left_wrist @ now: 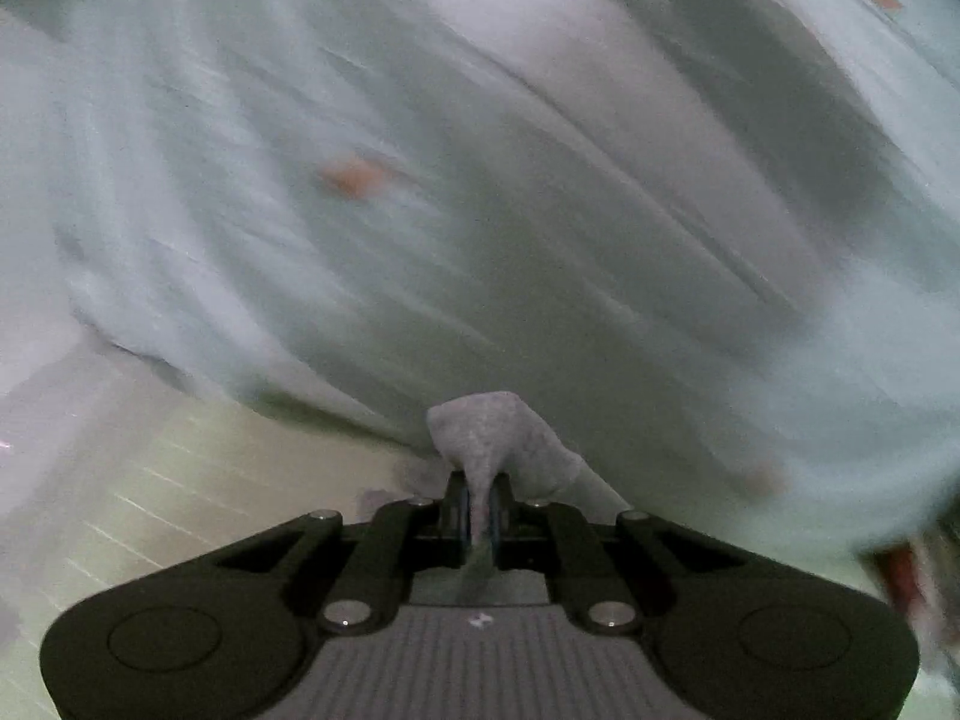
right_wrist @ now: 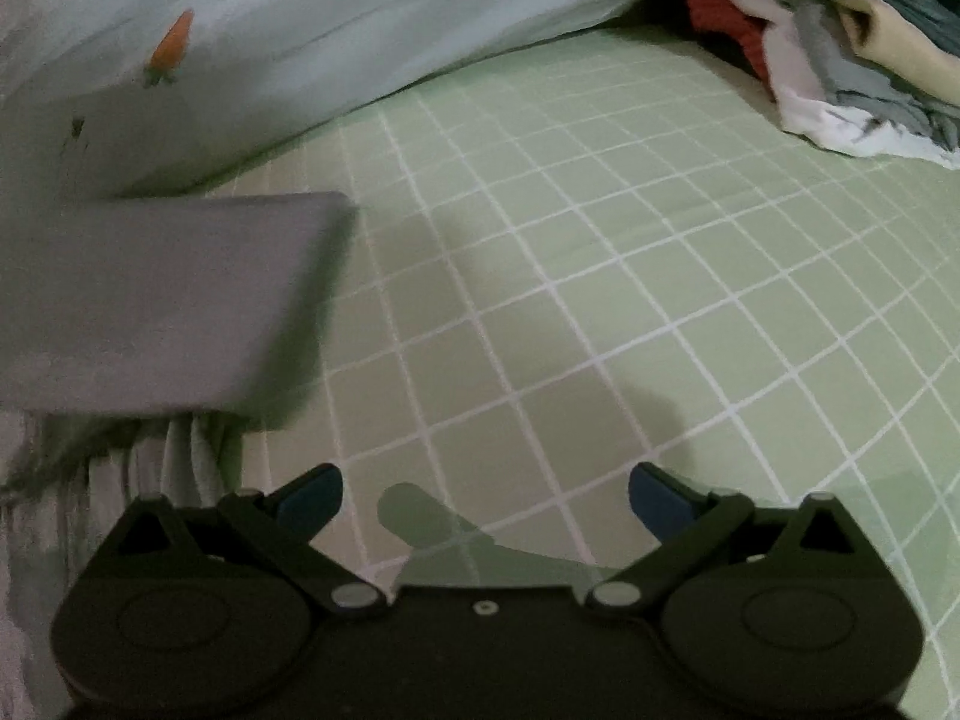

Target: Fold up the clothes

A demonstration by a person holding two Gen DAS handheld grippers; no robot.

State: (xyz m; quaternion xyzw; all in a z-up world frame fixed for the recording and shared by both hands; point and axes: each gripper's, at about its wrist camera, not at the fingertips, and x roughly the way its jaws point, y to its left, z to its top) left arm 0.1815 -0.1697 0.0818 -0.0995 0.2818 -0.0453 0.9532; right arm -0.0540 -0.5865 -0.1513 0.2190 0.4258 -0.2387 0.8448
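Observation:
In the left wrist view my left gripper [left_wrist: 479, 516] is shut on a bunched corner of a grey garment [left_wrist: 492, 438], lifted off the bed. The picture there is streaked with motion blur. In the right wrist view the same grey garment [right_wrist: 162, 300] hangs as a flat panel at the left, above the green checked sheet [right_wrist: 600, 276]. My right gripper [right_wrist: 485, 498] stands open low over the sheet, its blue-padded fingers [right_wrist: 657, 498] wide apart with nothing between them, to the right of the grey cloth.
A pale blue quilt with small orange carrot prints [left_wrist: 420, 150] fills the back of the bed [right_wrist: 336, 18]. A heap of mixed clothes, red, cream, white and grey [right_wrist: 840, 60], lies at the far right. Bare checked sheet lies between them.

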